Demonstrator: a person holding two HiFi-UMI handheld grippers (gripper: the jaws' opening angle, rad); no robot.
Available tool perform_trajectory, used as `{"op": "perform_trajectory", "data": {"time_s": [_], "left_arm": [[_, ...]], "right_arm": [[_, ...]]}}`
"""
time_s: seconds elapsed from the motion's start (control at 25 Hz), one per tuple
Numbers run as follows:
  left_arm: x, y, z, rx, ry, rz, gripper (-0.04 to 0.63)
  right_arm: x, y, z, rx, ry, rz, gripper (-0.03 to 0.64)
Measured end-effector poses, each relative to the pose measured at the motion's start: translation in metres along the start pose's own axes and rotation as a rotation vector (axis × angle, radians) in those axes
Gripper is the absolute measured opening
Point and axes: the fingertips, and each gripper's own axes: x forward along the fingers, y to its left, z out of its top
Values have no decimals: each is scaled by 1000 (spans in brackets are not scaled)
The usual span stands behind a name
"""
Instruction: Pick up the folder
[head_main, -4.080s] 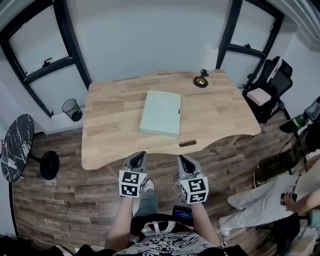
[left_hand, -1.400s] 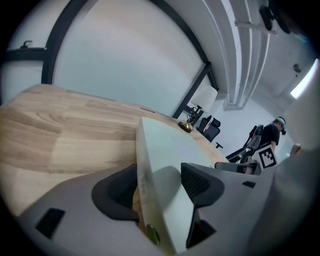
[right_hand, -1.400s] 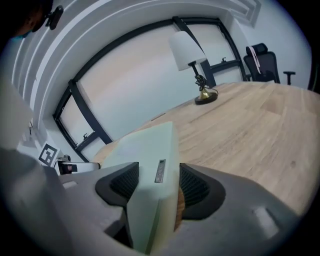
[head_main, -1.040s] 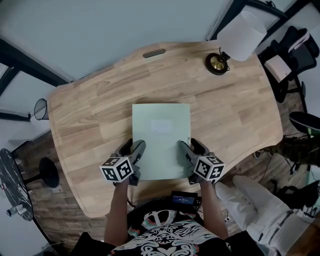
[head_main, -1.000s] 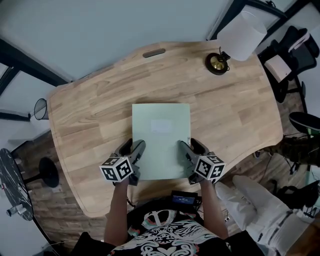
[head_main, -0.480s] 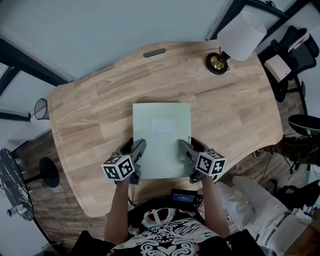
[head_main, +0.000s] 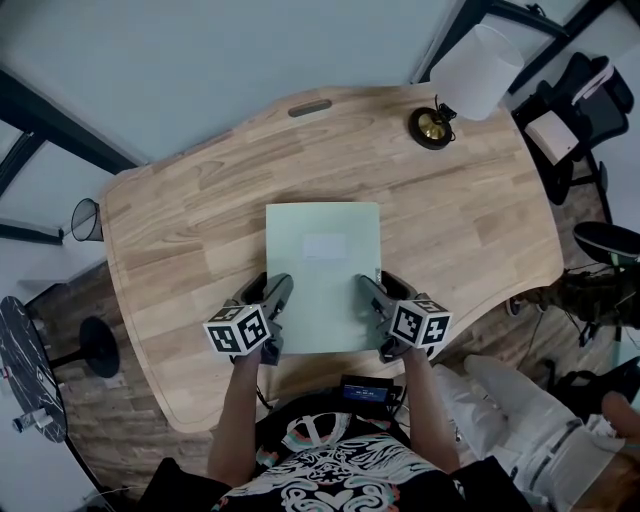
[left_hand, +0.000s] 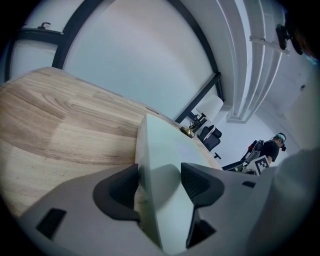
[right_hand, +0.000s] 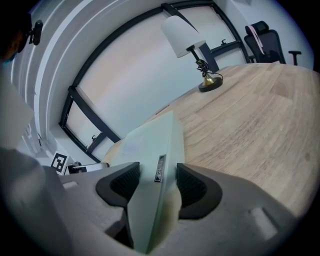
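The pale green folder (head_main: 322, 260) lies flat at the middle of the wooden table (head_main: 480, 220). The left gripper (head_main: 275, 292) pinches its near left edge and the right gripper (head_main: 368, 292) pinches its near right edge. A lamp (head_main: 470, 70) stands at the far right corner. A mesh wastebasket (head_main: 87, 217) sits on the floor to the left; its contents cannot be made out.

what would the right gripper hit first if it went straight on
The folder: it sits between the right gripper's jaws. Past it looks like bare table; the lamp seems off to the side.
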Motion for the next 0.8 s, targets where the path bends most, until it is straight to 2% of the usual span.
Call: {"op": "perform_trajectory", "data": {"time_s": [0.44, 0.8], "left_arm": [[-15, -14, 23, 24, -59, -11, 258], [-40, -29, 46, 58, -145, -24, 258]], "right_arm": [[-10, 19, 21, -41, -51, 2, 229], [-25, 45, 37, -73, -122, 20, 227]]}}
